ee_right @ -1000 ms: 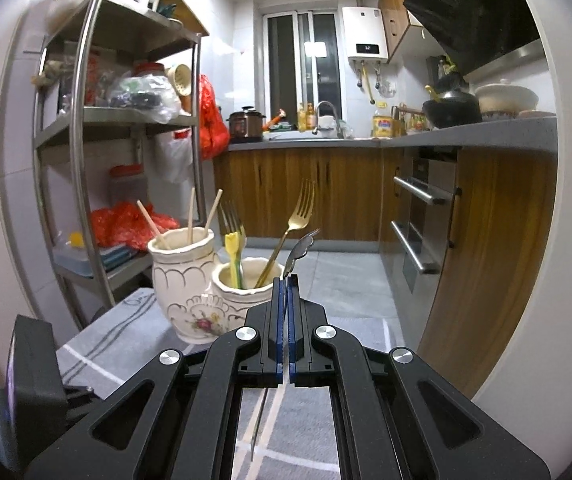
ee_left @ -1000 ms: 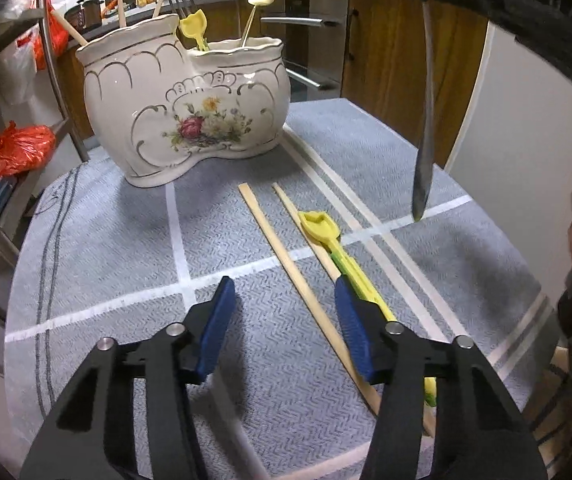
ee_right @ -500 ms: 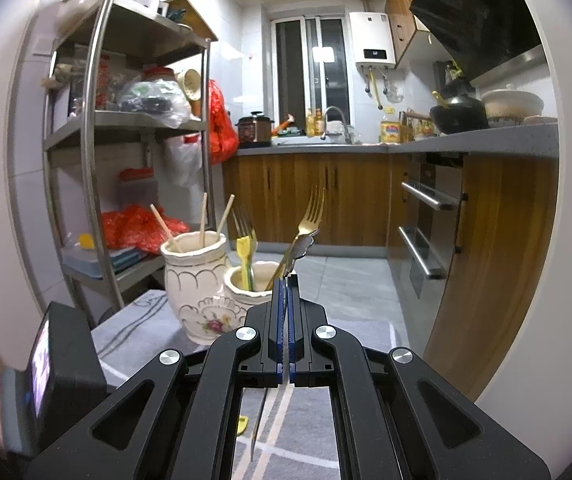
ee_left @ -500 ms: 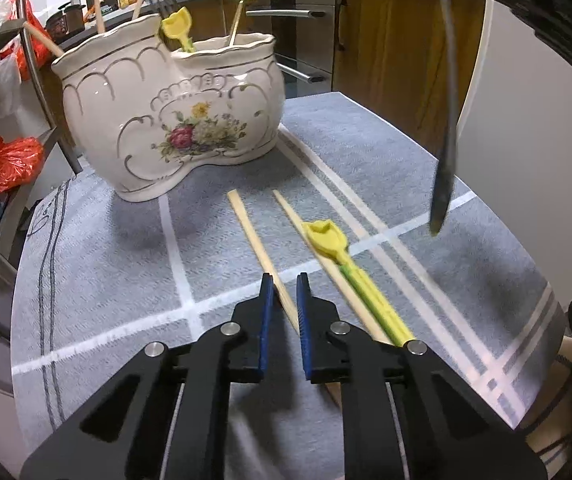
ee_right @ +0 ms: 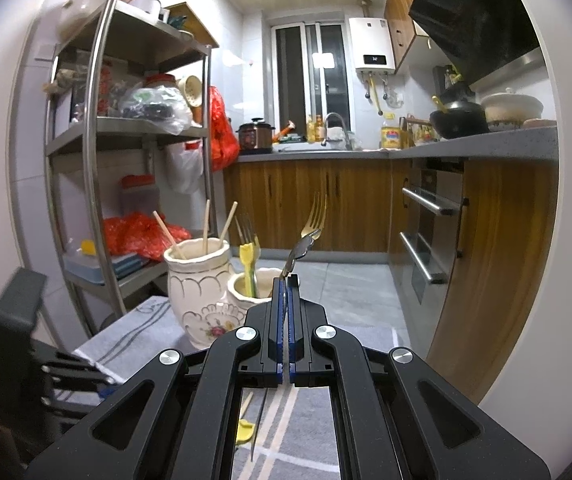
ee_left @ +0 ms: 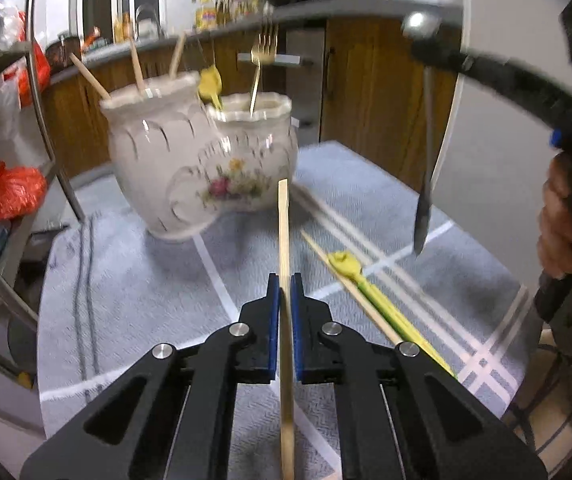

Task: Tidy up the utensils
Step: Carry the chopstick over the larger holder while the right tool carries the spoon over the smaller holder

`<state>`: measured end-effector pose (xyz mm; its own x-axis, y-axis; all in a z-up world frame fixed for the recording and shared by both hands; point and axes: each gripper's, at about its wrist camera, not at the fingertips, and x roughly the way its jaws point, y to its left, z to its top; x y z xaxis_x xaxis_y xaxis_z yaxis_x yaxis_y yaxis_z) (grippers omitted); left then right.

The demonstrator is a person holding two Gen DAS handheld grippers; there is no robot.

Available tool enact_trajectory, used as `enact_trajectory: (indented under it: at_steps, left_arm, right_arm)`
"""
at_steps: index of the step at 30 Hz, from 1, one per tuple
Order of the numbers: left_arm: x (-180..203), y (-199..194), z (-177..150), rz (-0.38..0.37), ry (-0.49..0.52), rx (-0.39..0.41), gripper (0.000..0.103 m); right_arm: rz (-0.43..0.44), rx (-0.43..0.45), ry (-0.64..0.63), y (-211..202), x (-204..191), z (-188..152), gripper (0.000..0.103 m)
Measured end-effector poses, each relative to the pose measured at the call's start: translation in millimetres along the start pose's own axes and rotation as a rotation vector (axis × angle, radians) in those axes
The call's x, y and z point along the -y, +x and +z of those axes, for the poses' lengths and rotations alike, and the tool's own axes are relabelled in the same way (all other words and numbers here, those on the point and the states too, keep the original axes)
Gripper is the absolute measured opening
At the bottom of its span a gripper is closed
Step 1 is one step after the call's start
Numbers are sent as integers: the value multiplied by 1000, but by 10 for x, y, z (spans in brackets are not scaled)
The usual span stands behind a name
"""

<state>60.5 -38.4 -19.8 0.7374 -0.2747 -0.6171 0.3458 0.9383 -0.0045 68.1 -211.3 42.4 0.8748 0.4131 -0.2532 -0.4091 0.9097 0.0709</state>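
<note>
left wrist view: left tool [ee_left: 284,300] clamped on a wooden chopstick [ee_left: 284,232], jaws just finished closing w/ the stick between the blue pads. stick runs straight out ahead, its far tip pointing toward the ceramic holder [ee_left: 202,168], back end trailing under the tool. looks lifted off the grey cloth surface [ee_left: 134,288]. a 2nd chopstick [ee_left: 349,288] and a yellow-green plastic fork [ee_left: 369,292] lie on the cloth to the right, touching or just beside each other. holder has two pots joined: taller left one w/ chopsticks in it, lower right one w/ a gold fork [ee_left: 262,56] and a yellow utensil. off to the right a metal utensil [ee_left: 425,184] hangs tip-down from the right tool, a hand [ee_left: 565,216] on that handle.

handling guess: chopstick is light, stiff, smooth and thin, so it can swivel or slip in the pads; grip near mid-length looks ok, but tip it upright slowly before dropping into the taller pot. holder is ceramic, fragile, so no knocking the rim.

right wrist view: right tool [ee_right: 285,284] closed tight on the metal utensil [ee_right: 297,252], its broad end poking up past the pads, thin handle hanging below. prob a spoon or knife, can't tell which. holder [ee_right: 202,296] sits ahead-left on the cloth. left tool's body blurred at the left edge.
</note>
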Motion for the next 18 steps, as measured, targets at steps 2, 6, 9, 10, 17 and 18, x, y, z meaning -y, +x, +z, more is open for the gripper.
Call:
enact_trajectory:
  at_steps: [2, 6, 9, 10, 17, 18]
  left_arm:
    - [-25, -92, 6, 11, -1, 74, 5]
    - [-94, -247, 58, 39, -15, 185, 5]
    - [-162, -354, 138, 50, -16, 256, 5]
    - [-182, -388, 159, 52, -16, 274, 5]
    - [-344, -429, 408, 42, -36, 331, 5]
    - [-359, -423, 432, 42, -37, 334, 5]
  right_arm:
    - [2, -3, 5, 15, -10, 0, 2]
    - [2, -1, 4, 24, -23, 2, 2]
    - [0, 9, -4, 33, -34, 13, 2]
    - [-1, 12, -5, 41, -42, 25, 2]
    - [-5, 26, 17, 224, -48, 243, 2]
    - [-6, 34, 18, 244, -51, 284, 2]
